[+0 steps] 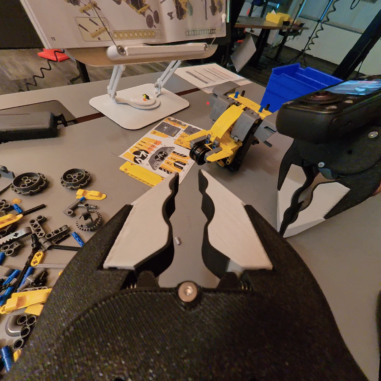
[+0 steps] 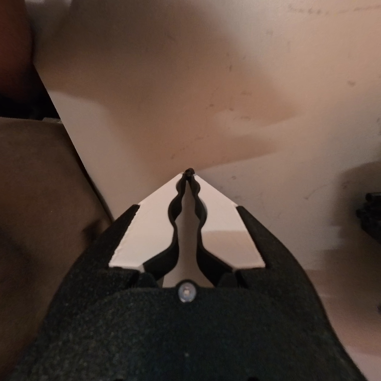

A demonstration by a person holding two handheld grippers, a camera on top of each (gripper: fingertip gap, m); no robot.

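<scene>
Left gripper (image 1: 188,175): hovering low over the grey table (image 1: 237,198), its white-faced fingers (image 1: 144,222) standing a narrow gap apart and gripping nothing; a tiny grey pin (image 1: 177,240) is lying on the table in the gap between them. Ahead of the tips: a sticker sheet (image 1: 158,150) lying flat, with a yellow panel piece (image 1: 140,174) touching its near edge, and just to the right a part-built yellow and grey brick model (image 1: 231,134) sitting with a black wheel hub (image 1: 198,153) facing the camera. Left side: loose bricks (image 1: 37,237) (black, blue, yellow and grey) spreading across the table, two dark toothed wheels (image 1: 75,179) among them. Behind: a white stand (image 1: 140,107) propping up an open instruction booklet (image 1: 123,18), and a blue bin (image 1: 296,86) sitting behind the model. Right gripper (image 1: 288,224): showing in the left wrist view with tips touching the table, pointing down. Right gripper (image 2: 189,174) in its own view only: tips pressing together on a small dark piece (image 2: 189,171), possibly a black pin, though blur is hiding its form. That view is showing only bare table surface (image 2: 206,92) beyond.
</scene>
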